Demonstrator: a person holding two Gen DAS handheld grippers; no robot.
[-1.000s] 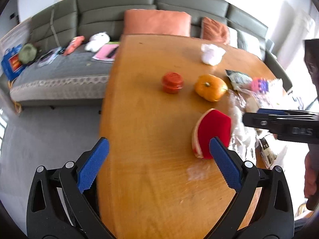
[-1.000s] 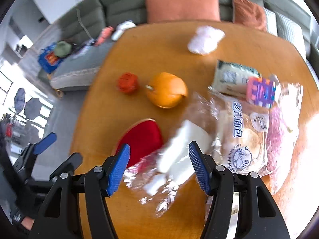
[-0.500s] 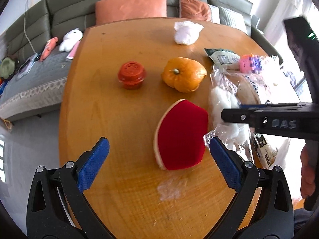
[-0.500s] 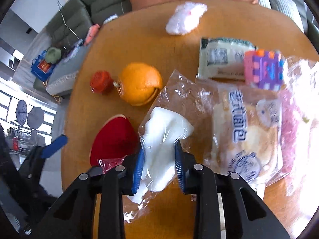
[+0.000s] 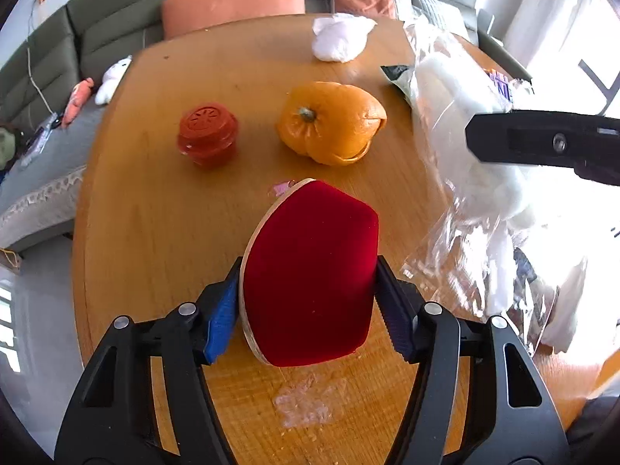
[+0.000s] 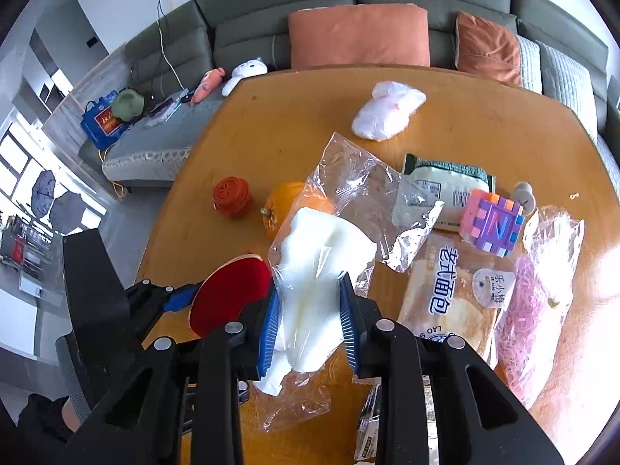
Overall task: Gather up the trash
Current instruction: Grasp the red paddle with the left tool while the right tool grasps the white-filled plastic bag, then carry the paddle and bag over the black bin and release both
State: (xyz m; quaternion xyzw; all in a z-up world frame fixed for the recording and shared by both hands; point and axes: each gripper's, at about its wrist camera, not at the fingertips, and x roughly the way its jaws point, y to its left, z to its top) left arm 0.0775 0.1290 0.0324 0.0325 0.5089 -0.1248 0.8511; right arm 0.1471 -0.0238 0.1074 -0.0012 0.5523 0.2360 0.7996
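On the wooden table (image 5: 155, 232), the left gripper (image 5: 306, 302) has just been closing and now clamps the red paddle piece (image 5: 310, 279), while the right gripper (image 6: 310, 321), clamped on the clear bag (image 6: 321, 271), has lifted it, so both items are secured for removal.

both tools (image 5: 308, 302) (image 6: 310, 327): black plastic frames, silver screws, blue ribbed pads (image 6: 267, 321); dark sleeve (image 6: 38, 422).
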